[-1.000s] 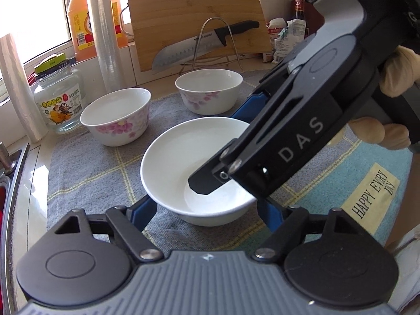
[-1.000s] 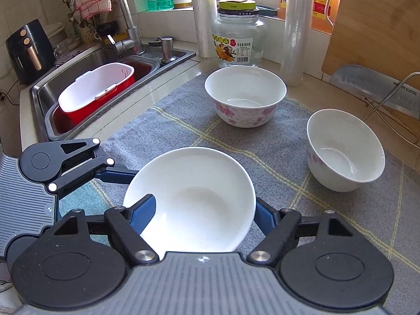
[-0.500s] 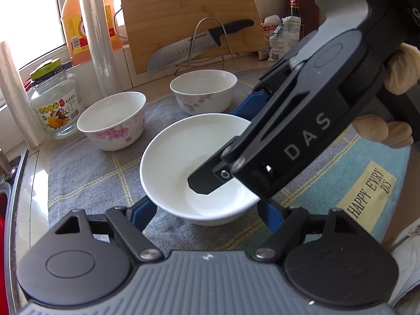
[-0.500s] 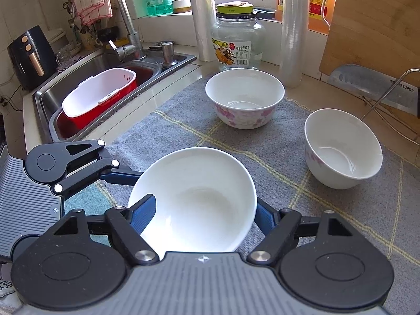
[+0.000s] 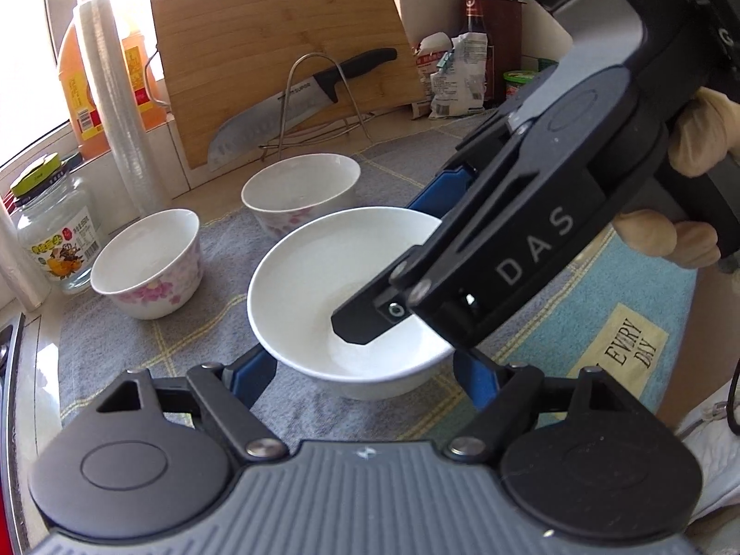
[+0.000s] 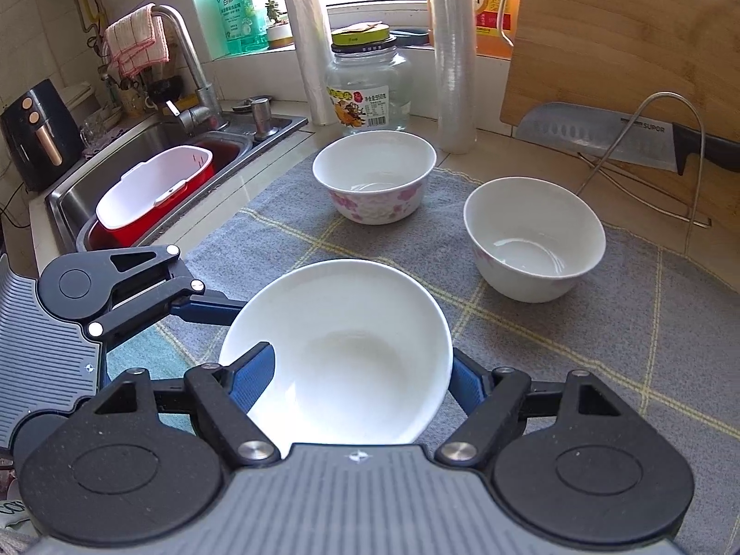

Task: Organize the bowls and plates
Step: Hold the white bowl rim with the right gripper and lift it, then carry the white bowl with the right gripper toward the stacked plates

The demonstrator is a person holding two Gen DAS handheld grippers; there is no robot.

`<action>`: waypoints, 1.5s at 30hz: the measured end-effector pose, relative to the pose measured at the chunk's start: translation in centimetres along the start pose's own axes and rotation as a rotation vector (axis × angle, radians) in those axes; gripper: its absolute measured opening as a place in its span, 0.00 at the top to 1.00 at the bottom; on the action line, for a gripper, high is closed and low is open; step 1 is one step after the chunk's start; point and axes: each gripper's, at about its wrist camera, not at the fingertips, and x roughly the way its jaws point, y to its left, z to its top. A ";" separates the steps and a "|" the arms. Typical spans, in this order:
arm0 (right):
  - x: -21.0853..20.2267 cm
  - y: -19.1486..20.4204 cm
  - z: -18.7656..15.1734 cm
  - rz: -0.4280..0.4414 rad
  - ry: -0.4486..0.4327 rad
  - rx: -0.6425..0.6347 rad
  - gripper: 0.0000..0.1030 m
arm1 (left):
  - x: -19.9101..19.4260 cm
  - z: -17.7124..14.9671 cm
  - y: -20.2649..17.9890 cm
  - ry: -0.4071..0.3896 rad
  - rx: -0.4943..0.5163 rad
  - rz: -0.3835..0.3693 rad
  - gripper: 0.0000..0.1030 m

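A plain white bowl [image 5: 323, 286] is held a little above the grey mat by both grippers. My left gripper [image 5: 363, 370] is shut on it, its blue pads [image 5: 252, 372] pressing the near sides. From the right, my right gripper [image 6: 360, 374] clamps the same white bowl [image 6: 342, 351] with a pad on each side. In the left wrist view the right gripper's body [image 5: 508, 254] reaches over the rim, held by a gloved hand [image 5: 666, 236]. Two flowered bowls [image 6: 374, 175] [image 6: 534, 238] stand empty on the mat behind.
A glass jar [image 6: 367, 92], rolls of film [image 6: 451, 55], a cutting board [image 5: 277, 69] and a knife on a wire rack [image 5: 300, 101] line the back. The sink [image 6: 152, 148] with a red-and-white tub [image 6: 152, 185] lies to the left. The grey mat [image 6: 601, 347] extends to the right.
Both grippers have moved together to the right and slightly up with the white bowl still clamped. The flowered bowls and the jar have slid left in both views.
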 end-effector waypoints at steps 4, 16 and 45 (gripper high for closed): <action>-1.0 -1.3 -0.7 -0.023 -0.006 0.018 0.19 | 0.8 1.0 -1.1 -0.005 0.015 -0.023 0.19; -3.8 -5.3 -2.5 -0.092 -0.022 0.066 0.19 | 3.5 4.0 -4.3 -0.020 0.063 -0.090 0.19; -4.1 -10.2 -4.8 -0.136 0.012 0.137 0.19 | 8.1 6.3 -7.1 0.018 0.090 -0.158 0.19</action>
